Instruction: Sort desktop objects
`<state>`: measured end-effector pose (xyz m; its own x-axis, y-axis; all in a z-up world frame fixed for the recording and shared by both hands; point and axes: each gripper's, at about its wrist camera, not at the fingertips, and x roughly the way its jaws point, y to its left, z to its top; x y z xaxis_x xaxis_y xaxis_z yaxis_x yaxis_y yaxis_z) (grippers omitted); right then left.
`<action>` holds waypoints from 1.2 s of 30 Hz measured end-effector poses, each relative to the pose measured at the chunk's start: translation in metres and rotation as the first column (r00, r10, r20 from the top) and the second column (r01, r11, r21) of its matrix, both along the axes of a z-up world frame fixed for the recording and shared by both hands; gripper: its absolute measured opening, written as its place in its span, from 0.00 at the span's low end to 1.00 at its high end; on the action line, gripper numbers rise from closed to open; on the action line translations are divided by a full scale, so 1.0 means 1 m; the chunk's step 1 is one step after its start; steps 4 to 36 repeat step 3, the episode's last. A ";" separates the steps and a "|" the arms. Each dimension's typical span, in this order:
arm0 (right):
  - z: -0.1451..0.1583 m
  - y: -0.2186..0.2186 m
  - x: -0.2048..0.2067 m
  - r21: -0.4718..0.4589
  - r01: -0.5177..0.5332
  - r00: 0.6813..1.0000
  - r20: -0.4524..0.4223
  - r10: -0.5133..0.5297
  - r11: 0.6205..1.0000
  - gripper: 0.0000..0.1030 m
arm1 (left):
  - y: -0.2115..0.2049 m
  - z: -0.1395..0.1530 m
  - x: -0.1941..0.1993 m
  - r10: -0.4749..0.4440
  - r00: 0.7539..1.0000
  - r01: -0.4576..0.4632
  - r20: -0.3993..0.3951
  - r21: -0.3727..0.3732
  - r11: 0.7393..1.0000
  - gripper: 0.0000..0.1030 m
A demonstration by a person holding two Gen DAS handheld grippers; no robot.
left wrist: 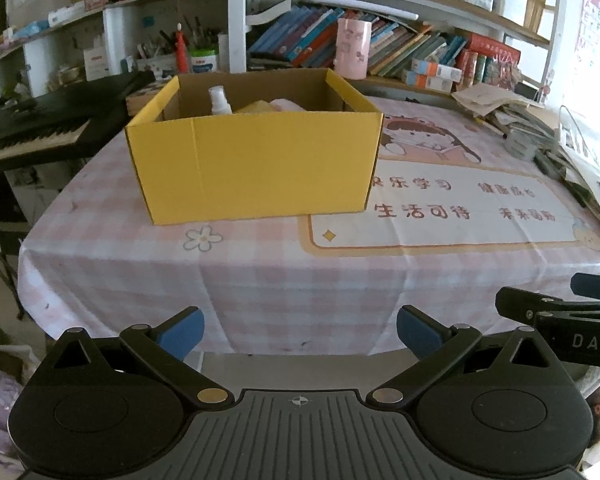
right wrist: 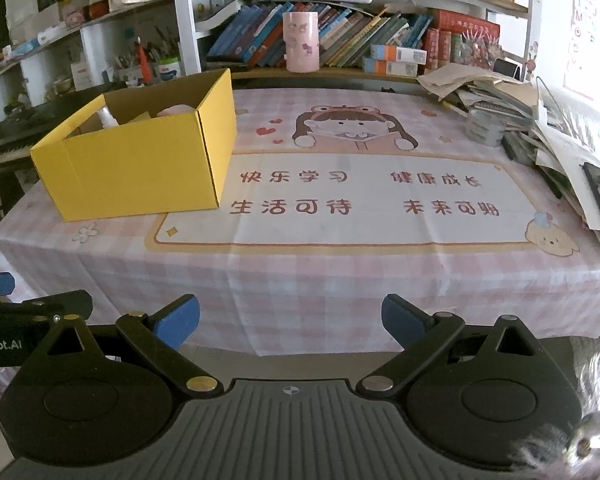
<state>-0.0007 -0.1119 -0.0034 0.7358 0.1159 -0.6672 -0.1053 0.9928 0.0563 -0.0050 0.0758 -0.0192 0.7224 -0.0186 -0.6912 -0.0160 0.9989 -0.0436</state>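
Both tools are held back off the near edge of the desk (right wrist: 300, 280), side by side and well apart from the box (left wrist: 256, 168). The left tool (left wrist: 300, 334) is spread wide with nothing between its blue pads; the right tool (right wrist: 290, 322) is likewise spread and empty. The box is set on the left part of the desk, open at the top so that things can be dropped in from above. Inside it a white spray bottle (left wrist: 219, 101) is seen upright near the back wall, with a yellow item and something pale pink beside it, largely hidden by the front wall. The cloth in front of and right of the box is bare, so the sorting is judged to be done or nearly so. A stack of papers (right wrist: 540, 120) is left far right of the box; whether it belongs to the task cannot be told.
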 end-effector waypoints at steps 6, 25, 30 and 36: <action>0.000 -0.001 0.002 -0.002 0.003 1.000 -0.006 -0.003 1.000 0.95 | -0.001 0.001 0.002 0.005 1.000 -0.005 0.005 0.001 1.000 1.00; 0.000 -0.001 0.002 -0.002 0.003 1.000 -0.006 -0.003 1.000 0.95 | -0.001 0.001 0.002 0.005 1.000 -0.005 0.005 0.001 1.000 1.00; 0.000 -0.001 0.002 -0.002 0.003 1.000 -0.006 -0.003 1.000 0.95 | -0.001 0.001 0.002 0.005 1.000 -0.005 0.005 0.001 1.000 1.00; 0.000 -0.001 0.002 -0.002 0.003 1.000 -0.006 -0.003 1.000 0.95 | -0.001 0.001 0.002 0.005 1.000 -0.005 0.005 0.001 1.000 1.00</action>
